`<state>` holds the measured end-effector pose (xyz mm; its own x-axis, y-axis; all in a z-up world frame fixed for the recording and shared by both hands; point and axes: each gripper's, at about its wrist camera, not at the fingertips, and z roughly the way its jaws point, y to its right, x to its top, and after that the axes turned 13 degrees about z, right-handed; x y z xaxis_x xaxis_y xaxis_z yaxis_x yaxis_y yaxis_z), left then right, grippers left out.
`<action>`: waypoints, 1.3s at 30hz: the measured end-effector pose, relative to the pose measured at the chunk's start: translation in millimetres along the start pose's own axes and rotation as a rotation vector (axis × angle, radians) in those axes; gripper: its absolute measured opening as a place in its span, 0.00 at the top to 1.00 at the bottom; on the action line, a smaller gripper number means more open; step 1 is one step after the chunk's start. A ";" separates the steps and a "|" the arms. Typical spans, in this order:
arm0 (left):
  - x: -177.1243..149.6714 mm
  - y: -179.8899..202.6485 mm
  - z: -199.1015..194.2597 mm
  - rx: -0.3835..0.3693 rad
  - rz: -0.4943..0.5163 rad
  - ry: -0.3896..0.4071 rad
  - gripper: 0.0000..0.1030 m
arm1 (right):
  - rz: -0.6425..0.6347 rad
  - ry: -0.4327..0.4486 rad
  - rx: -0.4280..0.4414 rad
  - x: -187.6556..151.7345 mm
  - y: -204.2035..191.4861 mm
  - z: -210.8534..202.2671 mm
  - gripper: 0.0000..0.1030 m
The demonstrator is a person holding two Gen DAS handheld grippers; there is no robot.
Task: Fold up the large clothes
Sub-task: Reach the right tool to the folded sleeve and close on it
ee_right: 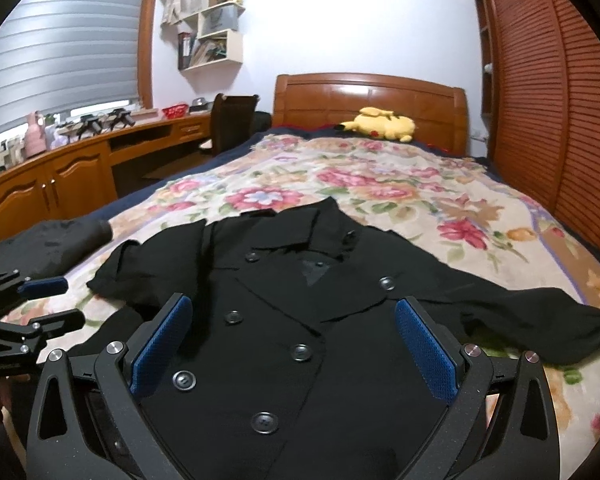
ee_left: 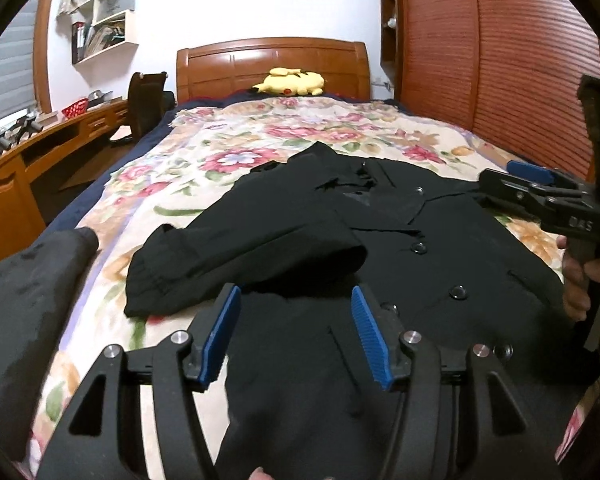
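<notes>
Two grippers hang over a black double-breasted coat (ee_right: 300,320) that lies front-up on the floral blanket (ee_right: 400,200) of the bed, collar toward the wooden headboard (ee_right: 370,100). The left gripper (ee_left: 296,332) has its blue pads spread wide with nothing between them; it hovers above the coat's lower front, and just ahead of its fingertips one sleeve (ee_left: 240,248) lies folded across the coat's body. The right gripper (ee_right: 294,348) is likewise wide open and empty, poised above the buttoned chest, the rows of buttons showing between its two fingers. From that view the coat's other sleeve (ee_right: 540,320) stretches out sideways across the blanket, beyond the right-hand finger. Whether either gripper touches the cloth I cannot tell. Another dark garment (ee_left: 28,280) lies bunched at the near left edge of the bed, apart from the coat. A yellow Pikachu plush (ee_left: 290,82) rests by the headboard, well away from both grippers.
</notes>
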<state>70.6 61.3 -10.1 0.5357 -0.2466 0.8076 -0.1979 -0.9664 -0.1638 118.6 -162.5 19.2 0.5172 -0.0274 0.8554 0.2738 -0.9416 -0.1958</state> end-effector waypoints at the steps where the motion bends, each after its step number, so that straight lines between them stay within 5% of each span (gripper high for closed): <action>1: -3.2 -2.5 -1.8 0.004 -0.004 0.005 0.44 | -0.002 -0.003 0.009 -0.4 -3.3 1.9 0.03; 8: -24.5 -23.8 -15.1 0.052 -0.027 0.040 0.42 | -0.051 -0.031 0.076 -6.5 -37.0 15.7 0.16; 19: -49.8 -73.2 -21.5 0.103 -0.082 0.029 0.42 | -0.134 -0.114 0.202 -10.0 -96.9 44.0 0.21; 31: -69.0 -108.2 -30.7 0.154 -0.127 0.031 0.42 | -0.313 -0.282 0.201 -21.7 -180.4 142.5 0.22; 39: -71.9 -116.0 -34.4 0.152 -0.138 0.041 0.42 | -0.380 -0.416 0.201 -41.7 -198.8 191.9 0.25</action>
<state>26.9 193.6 -29.7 0.5146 -0.1111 0.8502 0.0024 -0.9914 -0.1310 198.2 90.2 -69.6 0.6161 0.4704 0.6318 0.6287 -0.7768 -0.0348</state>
